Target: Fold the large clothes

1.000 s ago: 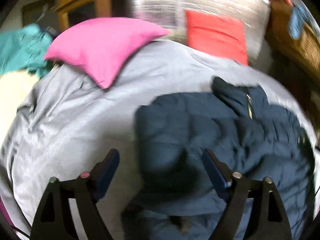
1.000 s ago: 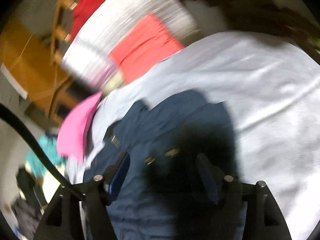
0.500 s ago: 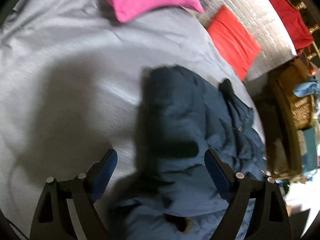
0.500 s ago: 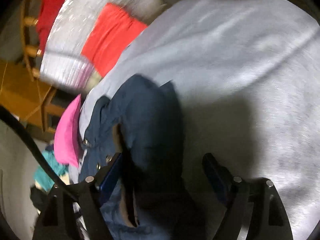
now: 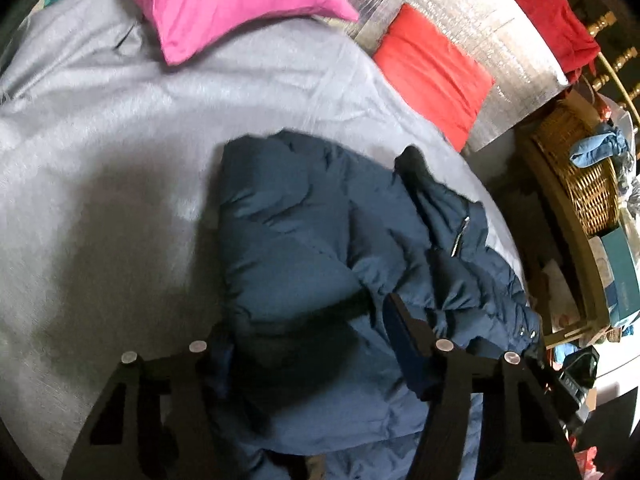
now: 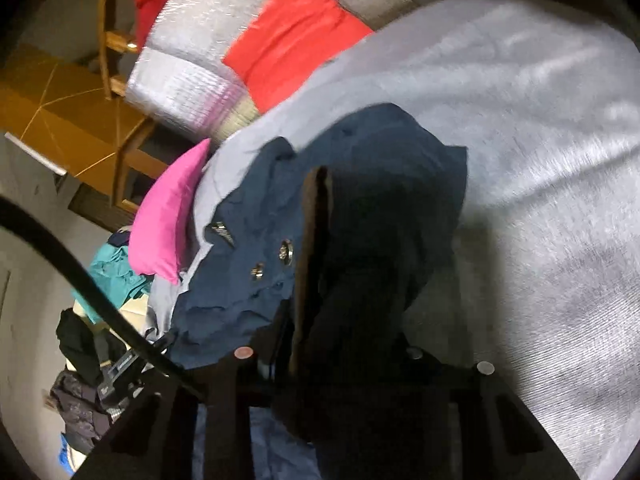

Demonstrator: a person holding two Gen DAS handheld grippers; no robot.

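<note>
A navy puffer jacket (image 5: 300, 220) lies crumpled on the grey bed sheet (image 5: 100, 160). My left gripper (image 5: 304, 320) is down on its near edge, jaws closing. A thick fold of the jacket fills the gap and bulges over the left finger, while the right finger (image 5: 400, 328) presses into the fabric. In the right wrist view the jacket (image 6: 380, 152) shows snap buttons and a brown inner edge (image 6: 312, 240). My right gripper (image 6: 344, 332) is also closing, with dark jacket fabric bunched between its fingers and hiding the tips.
A pink pillow (image 5: 224, 0) and a red pillow (image 5: 432, 68) lie at the far end against a silver padded board (image 5: 460, 8). A wicker basket (image 5: 580, 160) stands past the bed's right edge. A teal garment (image 6: 112, 272) and a black cable (image 6: 80, 276) are at the left.
Both grippers have sunk onto the jacket and their jaws have narrowed from wide open onto folds of it. The left view has tilted further down towards the bed.
</note>
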